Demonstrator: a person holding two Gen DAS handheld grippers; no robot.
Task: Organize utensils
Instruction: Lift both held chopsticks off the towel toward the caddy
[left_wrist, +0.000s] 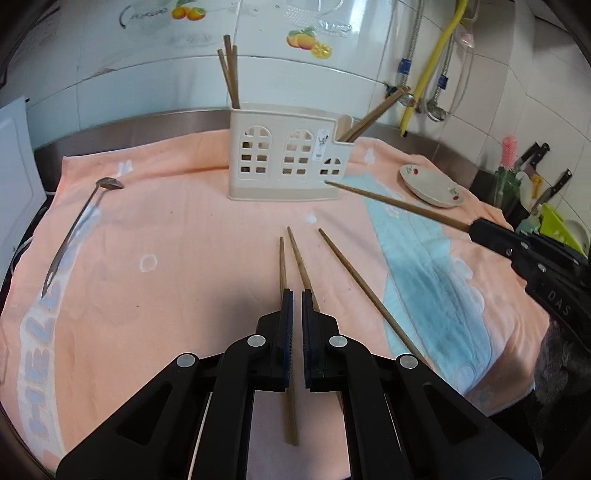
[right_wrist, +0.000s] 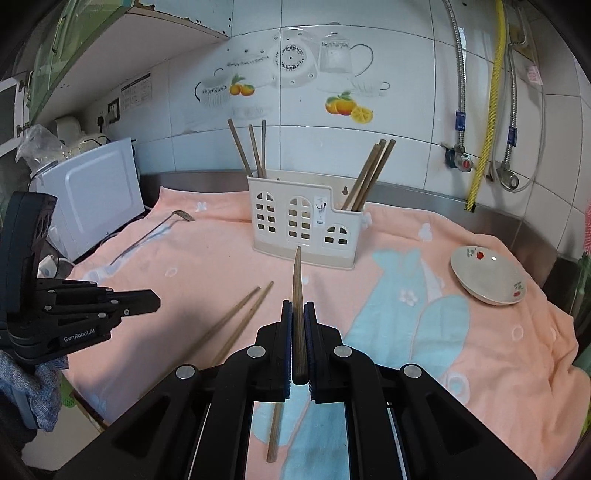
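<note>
Gripping a single wooden chopstick (right_wrist: 298, 317) between its blue pads, the right gripper (right_wrist: 299, 306) sits at the bottom centre of the right wrist view, its jaws closed tight on the stick. The stick's thin end points up the frame toward the cream utensil holder (right_wrist: 304, 225), which stands upright on the peach towel (right_wrist: 480, 350) in the middle of the frame. In the left wrist view the same held chopstick (left_wrist: 399, 204) runs from the right gripper (left_wrist: 474, 226) at the right edge toward the holder (left_wrist: 288, 158).

The left gripper (left_wrist: 297, 295), at the bottom centre of its own view, has its jaws drawn together with only a narrow slit between the pads. Nothing is clearly clamped there; two chopsticks (left_wrist: 291, 258) show past its tips, and whether either is pinched cannot be told. In the right wrist view the left gripper (right_wrist: 153, 295) hangs at the left edge, closed, with no stick seen in it.

A third loose chopstick (left_wrist: 362, 288) lies diagonally on the towel to the lower right of centre. More chopsticks stand in the holder: a bunch (left_wrist: 229, 74) in its left compartment and another bunch (left_wrist: 373, 116) leaning right from its low right compartment. A metal spoon (left_wrist: 79, 221) lies at the left of the towel, and a small white dish (left_wrist: 432, 184) rests at the right.
</note>
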